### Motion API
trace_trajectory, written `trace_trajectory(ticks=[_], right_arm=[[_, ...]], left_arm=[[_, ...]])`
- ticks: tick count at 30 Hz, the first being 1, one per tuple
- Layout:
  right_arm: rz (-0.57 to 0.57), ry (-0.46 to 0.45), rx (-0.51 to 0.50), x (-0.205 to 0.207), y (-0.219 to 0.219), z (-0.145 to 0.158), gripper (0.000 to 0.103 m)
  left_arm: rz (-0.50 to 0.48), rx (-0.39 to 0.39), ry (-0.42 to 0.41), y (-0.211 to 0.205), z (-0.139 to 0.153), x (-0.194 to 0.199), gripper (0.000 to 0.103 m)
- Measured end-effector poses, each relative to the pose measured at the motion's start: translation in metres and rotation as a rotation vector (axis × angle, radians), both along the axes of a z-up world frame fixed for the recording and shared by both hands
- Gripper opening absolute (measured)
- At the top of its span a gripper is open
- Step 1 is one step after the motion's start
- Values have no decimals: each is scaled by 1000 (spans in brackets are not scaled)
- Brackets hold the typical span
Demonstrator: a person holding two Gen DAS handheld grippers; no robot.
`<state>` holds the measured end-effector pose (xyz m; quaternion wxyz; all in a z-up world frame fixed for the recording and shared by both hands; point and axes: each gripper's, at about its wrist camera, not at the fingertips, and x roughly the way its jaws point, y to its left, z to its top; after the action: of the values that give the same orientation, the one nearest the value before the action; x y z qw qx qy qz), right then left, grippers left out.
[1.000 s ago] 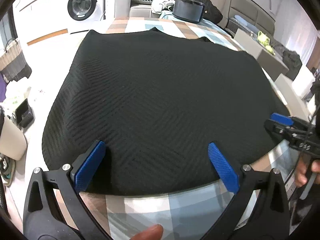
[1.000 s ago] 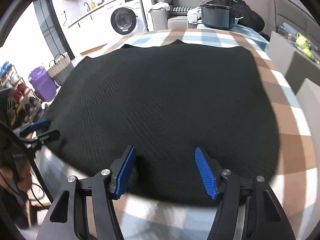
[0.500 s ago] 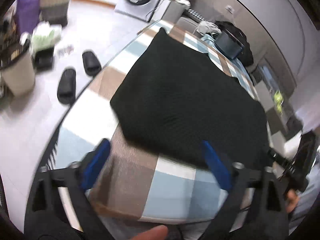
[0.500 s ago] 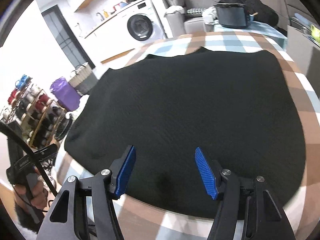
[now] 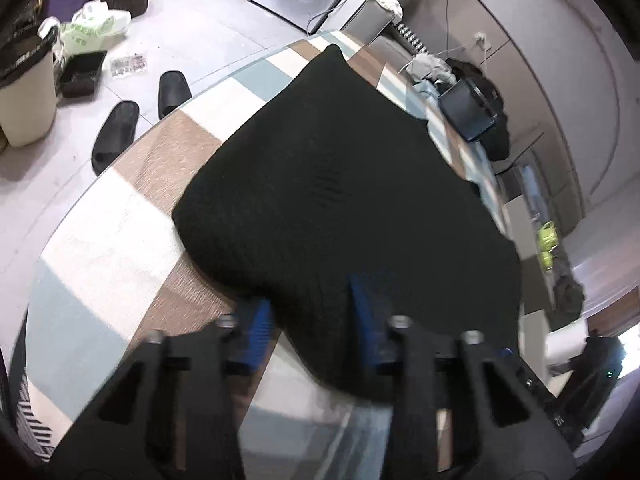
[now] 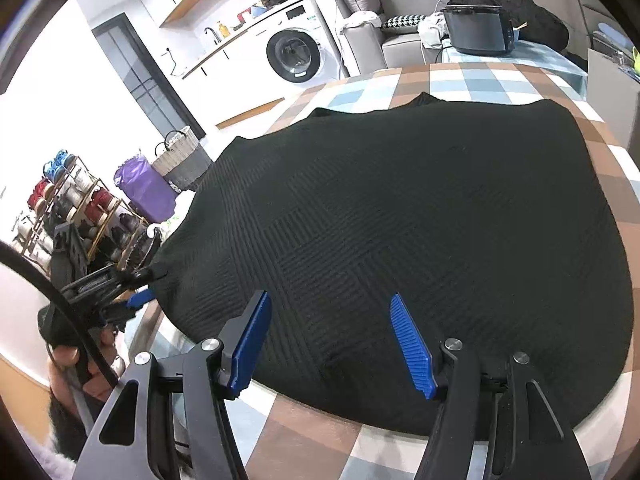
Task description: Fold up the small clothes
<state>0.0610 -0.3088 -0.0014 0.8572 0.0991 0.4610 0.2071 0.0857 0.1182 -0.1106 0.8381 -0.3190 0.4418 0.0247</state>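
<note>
A black knit garment (image 6: pixel 420 216) lies spread flat over the checked tablecloth (image 6: pixel 472 80) and covers most of it; its near hem runs just ahead of both tools.

The left gripper (image 5: pixel 312 312) points steeply down at the garment's near-left corner. Its jaws have just been closing and now stand narrow, with the corner's edge between the blue pads (image 5: pixel 256 320). The frame is blurred there, so whether the pads already press on the cloth I cannot tell. In the right wrist view the same tool (image 6: pixel 142 286) meets the corner from the side, where a small tab of fabric sticks out at its tips, and a hand (image 6: pixel 76 360) grips its handle below the garment's left edge.

The right gripper (image 6: pixel 332 340) also tilts downward, over the garment's near hem. Its jaws stand moderately apart, with only flat cloth beneath and nothing grasped.

Left of the garment, on the floor, sit a woven basket (image 6: pixel 180 152) whose contents do not show, a purple bag (image 6: pixel 144 184), a rack of thread spools (image 6: pixel 68 204) and a pair of black slippers (image 5: pixel 136 120). Beyond the garment's far edge stand a washing machine (image 6: pixel 296 56) and a dark appliance (image 6: pixel 478 30).
</note>
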Motion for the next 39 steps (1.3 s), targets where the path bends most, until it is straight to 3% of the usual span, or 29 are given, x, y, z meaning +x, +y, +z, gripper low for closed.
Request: trace_trajectory(ticks=[3, 5, 8, 9, 13, 21, 24, 34, 38, 39], right_arm=[[-5, 12, -12, 2, 1, -5, 64], [-8, 17, -19, 2, 1, -7, 64], [-12, 21, -19, 0, -1, -7, 64], [-13, 22, -21, 1, -1, -8, 64], [-16, 28, -26, 2, -3, -9, 64], [-11, 33, -27, 4, -3, -10, 64], [-10, 31, -32, 4, -3, -10, 64], [8, 40, -36, 6, 4, -10, 64], [13, 37, -40, 6, 6, -10, 64], [11, 34, -40, 6, 6, -10, 64]], left_arm=[[5, 17, -14, -9, 0, 12, 19], [6, 59, -30, -15, 3, 12, 19], [14, 61, -35, -15, 5, 11, 19], [20, 50, -36, -14, 5, 10, 21], [87, 28, -15, -2, -1, 0, 44], [121, 199, -83, 6, 17, -17, 48], [108, 226, -123, 10, 25, -21, 60], [133, 134, -46, 28, -2, -29, 60], [121, 180, -46, 17, -4, -6, 60], [119, 191, -47, 13, -5, 0, 55]])
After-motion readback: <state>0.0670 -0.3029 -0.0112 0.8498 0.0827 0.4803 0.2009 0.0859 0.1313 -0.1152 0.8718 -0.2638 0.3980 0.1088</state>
